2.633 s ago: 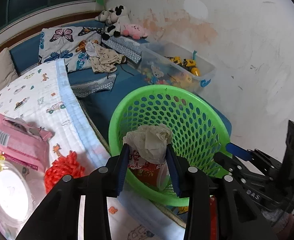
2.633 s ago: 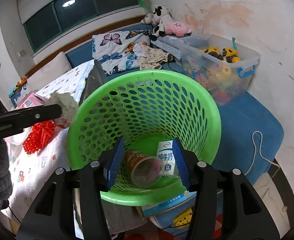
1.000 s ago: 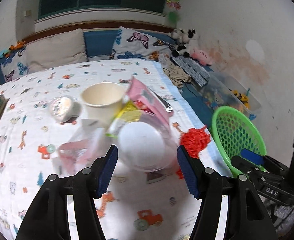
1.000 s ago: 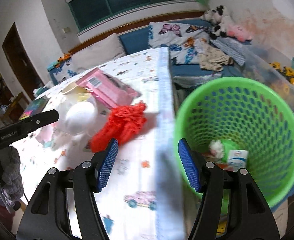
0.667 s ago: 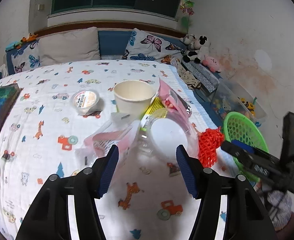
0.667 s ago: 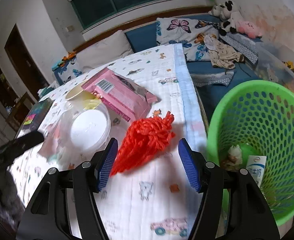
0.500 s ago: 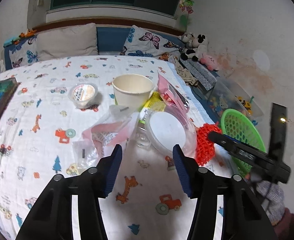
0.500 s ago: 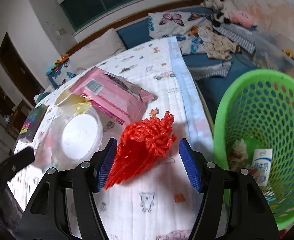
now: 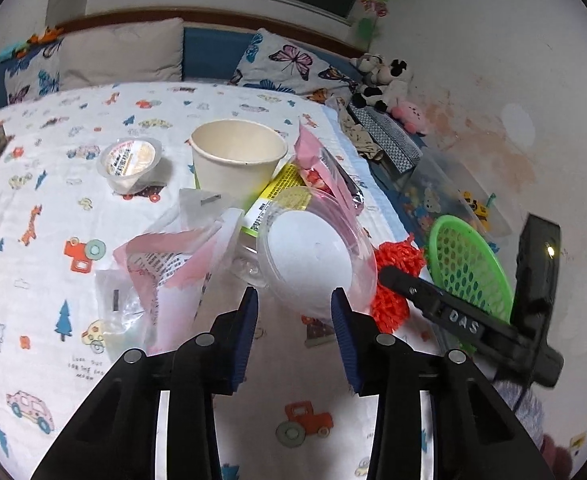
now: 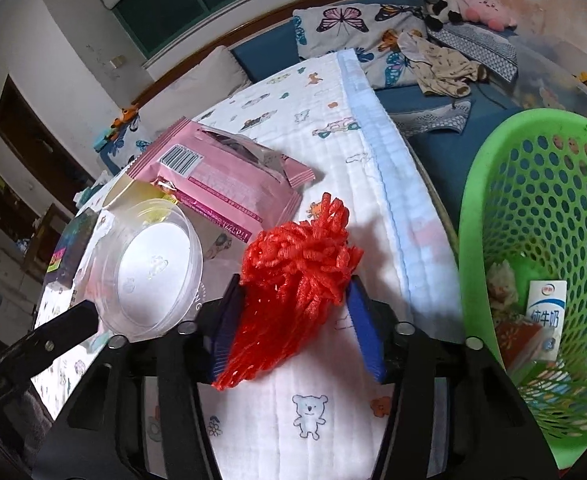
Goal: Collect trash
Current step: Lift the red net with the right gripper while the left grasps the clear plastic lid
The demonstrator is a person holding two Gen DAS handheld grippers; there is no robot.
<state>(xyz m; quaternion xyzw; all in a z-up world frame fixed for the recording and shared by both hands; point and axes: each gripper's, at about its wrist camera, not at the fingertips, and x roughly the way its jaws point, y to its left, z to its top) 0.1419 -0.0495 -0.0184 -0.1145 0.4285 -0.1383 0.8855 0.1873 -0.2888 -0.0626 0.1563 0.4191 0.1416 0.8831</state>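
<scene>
Straddling the red net (image 10: 293,280) on the bedsheet (image 10: 333,420), the right gripper (image 10: 293,332) is spread, not clenched; the net's long axis runs between its fingers. The left gripper (image 9: 293,320), also spread, faces the plastic tub (image 9: 313,256); the basket (image 10: 493,200) sits right.

cups: one paper cup (image 9: 238,159); tubs: two; baskets: one green basket (image 10: 541,248); grippers: two

My other gripper's arm (image 9: 462,323) carries raised letters "DAS". The milk carton (image 10: 546,318) in the green basket (image 10: 489,184) shows blue Chinese characters, "纯牛奶". The bed sheet (image 9: 33,208) has a small printed caption near its cartoon car, too blurred for me to read. The pink packet (image 10: 221,172) bears a barcode; its digits and its other print are illegible.
</scene>
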